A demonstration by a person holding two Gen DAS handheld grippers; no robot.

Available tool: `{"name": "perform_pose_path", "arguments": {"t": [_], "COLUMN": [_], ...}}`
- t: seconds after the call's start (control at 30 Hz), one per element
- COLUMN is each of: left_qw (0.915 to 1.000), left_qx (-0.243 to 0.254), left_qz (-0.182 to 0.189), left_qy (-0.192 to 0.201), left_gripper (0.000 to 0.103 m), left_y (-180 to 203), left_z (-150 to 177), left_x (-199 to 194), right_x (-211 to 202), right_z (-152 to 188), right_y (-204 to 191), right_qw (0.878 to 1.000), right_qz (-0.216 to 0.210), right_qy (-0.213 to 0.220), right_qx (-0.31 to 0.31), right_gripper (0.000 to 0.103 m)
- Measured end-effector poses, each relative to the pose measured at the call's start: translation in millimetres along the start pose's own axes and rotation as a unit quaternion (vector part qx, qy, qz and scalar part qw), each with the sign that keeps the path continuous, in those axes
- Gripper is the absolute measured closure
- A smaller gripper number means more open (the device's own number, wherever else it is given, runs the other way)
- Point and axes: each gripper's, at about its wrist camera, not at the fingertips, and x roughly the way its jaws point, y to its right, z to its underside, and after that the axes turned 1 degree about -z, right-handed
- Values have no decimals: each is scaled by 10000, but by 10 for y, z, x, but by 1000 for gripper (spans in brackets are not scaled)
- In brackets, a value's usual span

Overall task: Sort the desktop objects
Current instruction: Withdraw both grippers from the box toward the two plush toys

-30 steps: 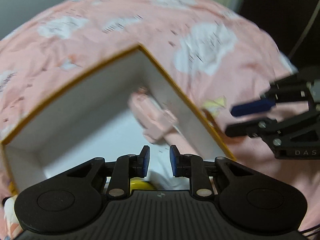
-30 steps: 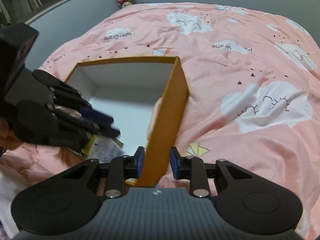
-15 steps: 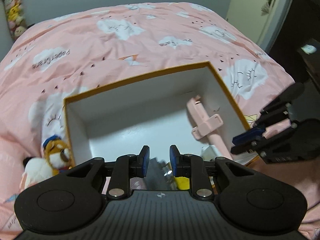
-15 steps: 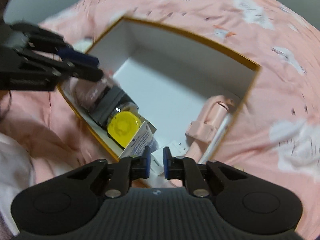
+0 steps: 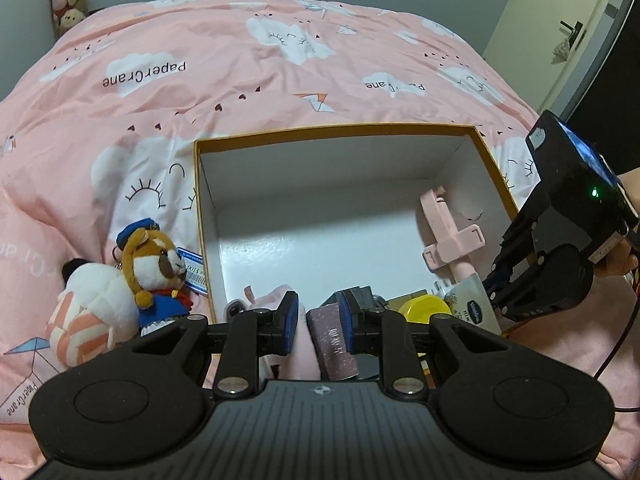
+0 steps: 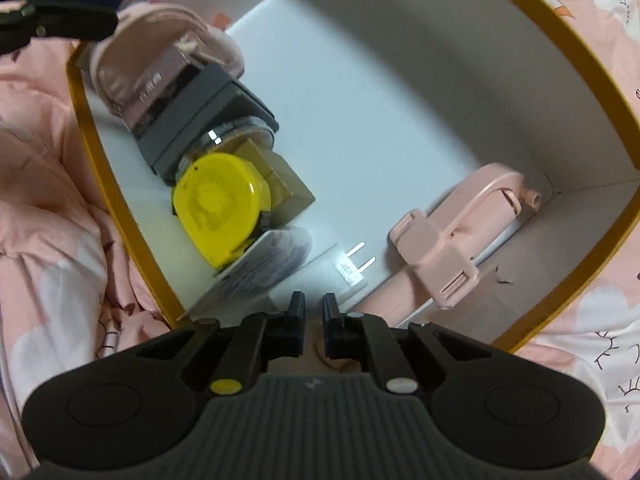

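An orange-rimmed box (image 5: 336, 130) with a white inside lies on the pink bedspread. In it are a pink phone holder (image 5: 448, 236) (image 6: 448, 248), a yellow-lidded jar (image 6: 218, 208), a grey case (image 6: 200, 120), a pink glitter box (image 5: 332, 340), a white tube (image 5: 474, 304) and a white plug (image 6: 340, 268). My left gripper (image 5: 320, 320) hovers over the box's near side, its jaws a little apart with nothing gripped. My right gripper (image 6: 312, 300) points straight down over the box's right near corner, shut and holding nothing; its tips (image 5: 494, 284) are beside the tube.
A plush bear in a blue hat (image 5: 156, 264) and a white-and-pink striped plush (image 5: 92, 304) lie on the bedspread just left of the box. A door (image 5: 560, 40) and dark furniture stand at the far right. A hand (image 5: 624, 248) holds the right gripper.
The right gripper has tipped down over the box and its jaws have narrowed to shut; the box wall is no longer between them. The left view has swung back to take in the whole box.
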Motion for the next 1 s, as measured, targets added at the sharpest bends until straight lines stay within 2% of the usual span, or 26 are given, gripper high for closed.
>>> {"name": "perform_pose_path", "arguments": {"t": [0.13, 0.4, 0.6, 0.8, 0.87, 0.93, 1.0], "left_qw": [10000, 9999, 9995, 9982, 9975, 9965, 9953], "left_qx": [-59, -77, 101, 14, -140, -288, -413], "left_qz": [28, 102, 174, 318, 385, 368, 243], "left_qy": [-15, 94, 244, 499, 583, 696, 845], "left_gripper": [79, 79, 78, 74, 70, 68, 62], "left_y": [-46, 12, 129, 123, 81, 24, -43], "left_z": [41, 114, 186, 249, 264, 274, 286], "left_x": [4, -108, -249, -451, -509, -570, -643], "right_x": [55, -161, -370, -684, -818, -909, -993], "right_z": [32, 226, 414, 344, 336, 320, 284], "right_y": [-5, -112, -301, -526, -599, -719, -841], "right_qw": [9999, 9995, 9981, 9934, 9913, 9886, 9864], "right_qz": [19, 146, 461, 785, 853, 896, 886], "right_qy": [-103, 198, 360, 777, 949, 1158, 1335], "right_qx": [47, 176, 179, 298, 324, 340, 360], "right_gripper": [94, 93, 92, 91, 82, 78, 78]}}
